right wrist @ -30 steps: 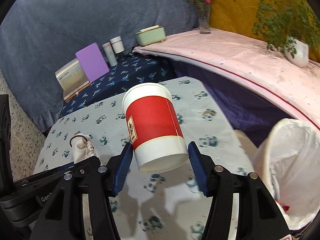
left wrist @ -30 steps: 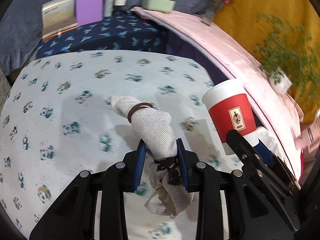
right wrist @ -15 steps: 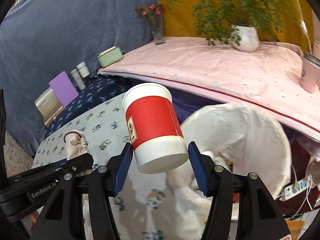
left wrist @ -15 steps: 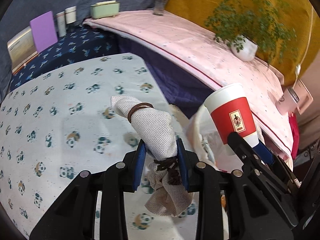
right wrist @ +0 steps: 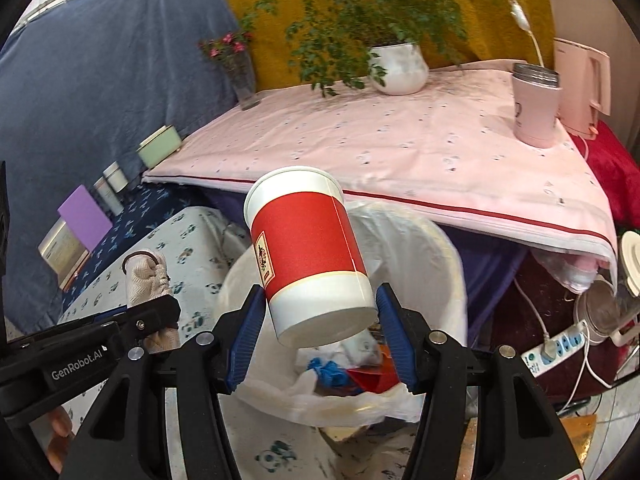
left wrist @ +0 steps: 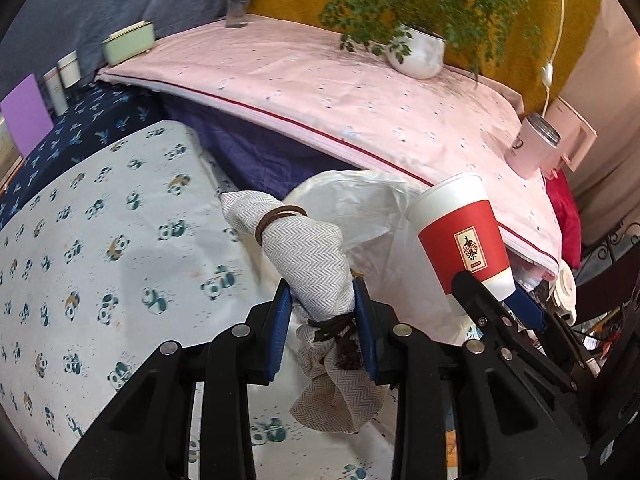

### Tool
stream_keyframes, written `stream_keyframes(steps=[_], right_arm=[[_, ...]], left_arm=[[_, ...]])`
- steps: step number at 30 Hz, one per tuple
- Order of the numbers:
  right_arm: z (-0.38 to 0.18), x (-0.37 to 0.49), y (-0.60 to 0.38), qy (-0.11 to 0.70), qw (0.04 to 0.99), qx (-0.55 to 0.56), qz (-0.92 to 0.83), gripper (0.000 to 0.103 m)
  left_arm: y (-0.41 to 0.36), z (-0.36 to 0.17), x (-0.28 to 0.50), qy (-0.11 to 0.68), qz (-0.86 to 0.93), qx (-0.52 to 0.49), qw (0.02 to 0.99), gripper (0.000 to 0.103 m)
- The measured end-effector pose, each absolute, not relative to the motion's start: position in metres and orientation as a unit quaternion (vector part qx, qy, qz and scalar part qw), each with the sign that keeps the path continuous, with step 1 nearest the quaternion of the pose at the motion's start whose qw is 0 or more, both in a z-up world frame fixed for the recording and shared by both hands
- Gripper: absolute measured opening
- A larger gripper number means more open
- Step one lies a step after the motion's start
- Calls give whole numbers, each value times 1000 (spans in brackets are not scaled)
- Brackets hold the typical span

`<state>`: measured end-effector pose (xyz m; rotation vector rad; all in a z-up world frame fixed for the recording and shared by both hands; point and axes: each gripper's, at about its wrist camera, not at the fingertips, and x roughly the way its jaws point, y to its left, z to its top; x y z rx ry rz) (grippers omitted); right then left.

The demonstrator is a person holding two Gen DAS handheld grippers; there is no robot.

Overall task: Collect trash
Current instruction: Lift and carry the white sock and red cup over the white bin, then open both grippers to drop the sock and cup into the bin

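Trash rides in both tools above the lined bin. The left tool [left wrist: 322, 332] pinches a herringbone cloth bundle [left wrist: 310, 256] between its blue pads; the cloth is bound with a brown band near its top and a dark cord near the pads, and its loose end hangs below them. The right tool [right wrist: 320, 328] clamps a red-and-white paper cup [right wrist: 310, 256] by its lower wall, the cup tilted with its open mouth away from the camera and its base toward it. In the right wrist view the cup sits directly over the trash bin [right wrist: 452, 264], whose white plastic liner [right wrist: 340, 404] drapes over the rim; blue and red scraps lie inside. In the left wrist view the bundle is in front of the bin's near edge, beside the panda-print desk [left wrist: 100, 248].

Behind the bin stands a higher surface under a pink cloth [right wrist: 400, 148], carrying a white potted plant [right wrist: 398, 68], a pink tumbler [right wrist: 536, 108] and a glass vase of flowers [right wrist: 242, 76]. A power strip [right wrist: 556, 346] lies on the floor to the right.
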<state>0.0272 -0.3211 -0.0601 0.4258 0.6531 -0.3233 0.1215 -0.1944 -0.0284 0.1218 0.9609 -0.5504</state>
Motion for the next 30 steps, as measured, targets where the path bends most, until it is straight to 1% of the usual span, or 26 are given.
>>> stream_keyframes(steps=[7, 9, 10, 11, 30], right_arm=[[-64, 16, -342, 315, 906, 219, -179, 55], [-66, 15, -345, 315, 905, 221, -181, 55], [-66, 14, -346, 315, 905, 221, -182, 55], [-66, 14, -347, 316, 904, 221, -183, 55], [-67, 32, -338, 323, 907, 213, -168, 55]], left_arm=[[-223, -27, 122, 456, -273, 67, 844, 32], [-227, -25, 123, 455, -271, 69, 845, 39], [-228, -24, 124, 453, -270, 68, 847, 48], [-228, -22, 124, 450, -270, 64, 849, 53], [-209, -23, 138, 454, -245, 46, 855, 55]])
